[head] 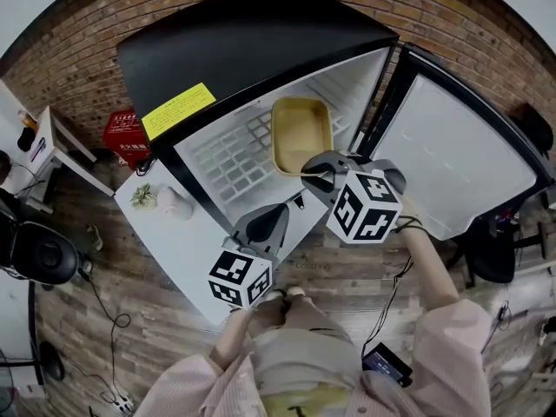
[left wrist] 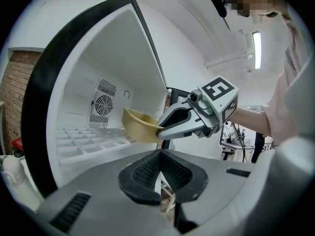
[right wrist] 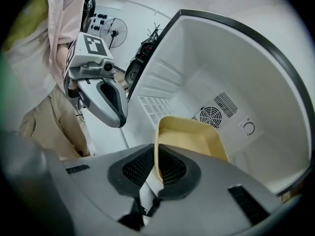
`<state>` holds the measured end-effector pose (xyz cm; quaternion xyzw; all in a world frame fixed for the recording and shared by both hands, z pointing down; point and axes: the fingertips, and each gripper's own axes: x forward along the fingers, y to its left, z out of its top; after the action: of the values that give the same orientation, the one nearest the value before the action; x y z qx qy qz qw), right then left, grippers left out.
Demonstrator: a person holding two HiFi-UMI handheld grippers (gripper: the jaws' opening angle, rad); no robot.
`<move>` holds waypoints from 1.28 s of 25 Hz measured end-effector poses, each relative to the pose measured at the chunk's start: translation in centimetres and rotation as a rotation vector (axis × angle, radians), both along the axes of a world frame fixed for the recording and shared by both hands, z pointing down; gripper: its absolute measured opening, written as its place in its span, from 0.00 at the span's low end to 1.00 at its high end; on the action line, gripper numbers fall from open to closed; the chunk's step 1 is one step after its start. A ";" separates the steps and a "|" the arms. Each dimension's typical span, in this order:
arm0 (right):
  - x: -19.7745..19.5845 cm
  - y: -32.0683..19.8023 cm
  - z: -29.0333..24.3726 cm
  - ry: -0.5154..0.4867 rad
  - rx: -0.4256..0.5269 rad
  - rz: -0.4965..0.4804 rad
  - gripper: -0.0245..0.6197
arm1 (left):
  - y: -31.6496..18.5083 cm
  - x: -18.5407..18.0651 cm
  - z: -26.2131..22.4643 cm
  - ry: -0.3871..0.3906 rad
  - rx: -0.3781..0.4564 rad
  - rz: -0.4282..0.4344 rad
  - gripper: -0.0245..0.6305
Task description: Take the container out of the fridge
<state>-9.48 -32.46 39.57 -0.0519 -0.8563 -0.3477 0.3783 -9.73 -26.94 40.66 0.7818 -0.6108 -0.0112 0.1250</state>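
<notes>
Two grippers work at the open fridge; the right gripper is clamped on the near rim of the container, inside the fridge; the left gripper, just outside the fridge, has jaws together, empty.

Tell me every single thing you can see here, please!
fridge: one, black outside, white inside, against the brick wall
fridge door: one, white inside, swung open at right
container: one, pale yellow, inside the fridge
sticker: one, yellow, on the fridge's top
box: one, red, left of the fridge
table: one, white, beside the fridge
plant: one, small, green, on the table
left gripper: grey, jaws together, empty
right gripper: grey, shut on the container's near rim
</notes>
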 end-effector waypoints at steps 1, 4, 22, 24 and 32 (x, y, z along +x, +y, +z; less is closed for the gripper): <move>0.3 0.1 0.0 -0.002 0.000 0.009 0.08 | 0.1 0.1 0.0 0.000 0.000 0.005 0.02; 1.3 0.6 0.3 -0.007 -0.003 0.037 0.08 | 0.4 0.3 0.2 0.000 -0.002 0.021 0.02; 7.4 3.9 2.8 -0.027 -0.049 0.219 0.08 | 1.5 1.4 1.0 -0.009 -0.014 0.109 0.02; 8.1 4.1 3.2 -0.030 -0.056 0.240 0.08 | 1.5 1.5 1.2 -0.009 -0.017 0.112 0.02; 10.4 5.5 5.4 -0.018 -0.120 0.291 0.08 | 0.8 2.0 1.6 -0.017 -0.025 0.105 0.02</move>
<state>0.90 -26.99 44.96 0.0533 -0.8774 -0.2377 0.4133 -7.71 -26.13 42.31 0.8111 -0.5702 0.0096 0.1302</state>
